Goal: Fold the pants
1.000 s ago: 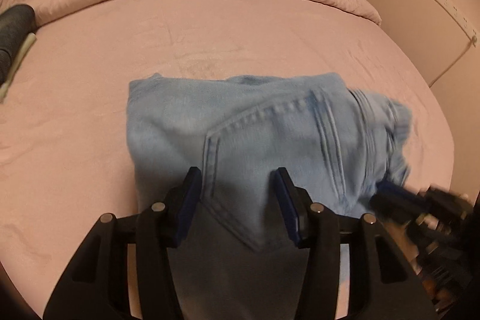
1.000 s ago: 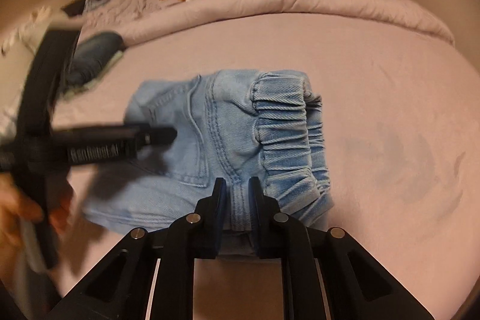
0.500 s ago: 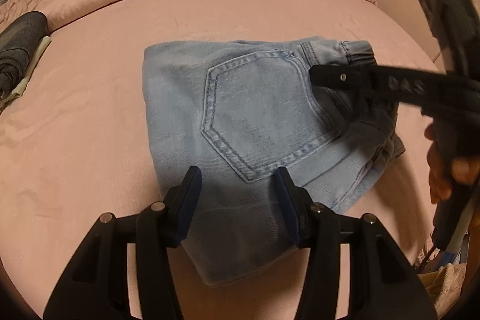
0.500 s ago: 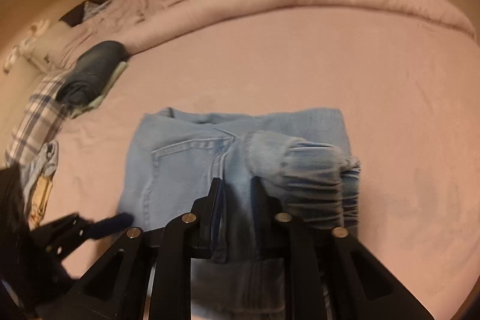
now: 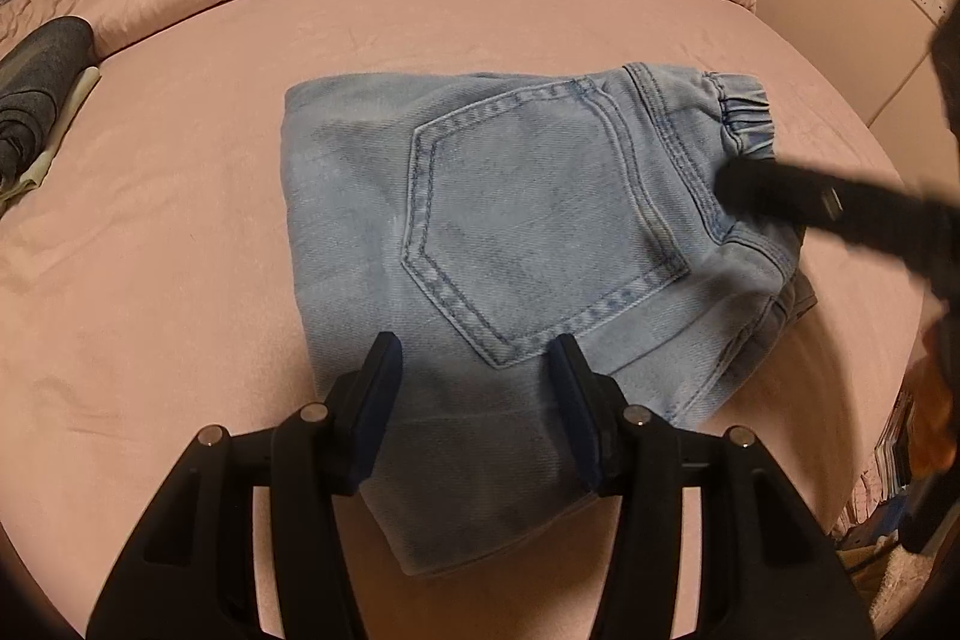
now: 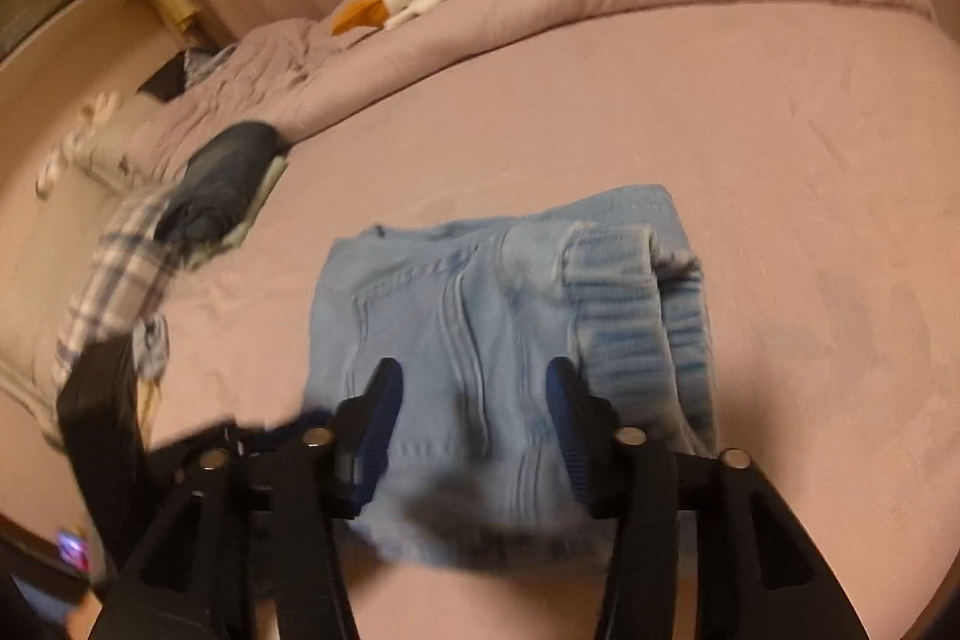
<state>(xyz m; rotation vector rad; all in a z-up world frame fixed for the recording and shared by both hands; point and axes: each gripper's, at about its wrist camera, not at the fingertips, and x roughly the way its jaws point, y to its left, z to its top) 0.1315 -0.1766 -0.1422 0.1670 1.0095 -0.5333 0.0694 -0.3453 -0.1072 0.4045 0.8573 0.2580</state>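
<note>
The wide pink bed sheet carries my folded light-blue denim pants, lying flat near its middle, back pocket up, gathered elastic waistband at the right end. I judge the denim soft yet thick: the stacked layers should hold their fold and not slide, and the firm places to take are the seamed edges or the bulky waistband. My left gripper hovers over the near edge, fingers spread wide, holding nothing. My right gripper also stands spread and empty over the waistband end; half a second ago its fingers were pinched on the cloth, so it has let go.
</note>
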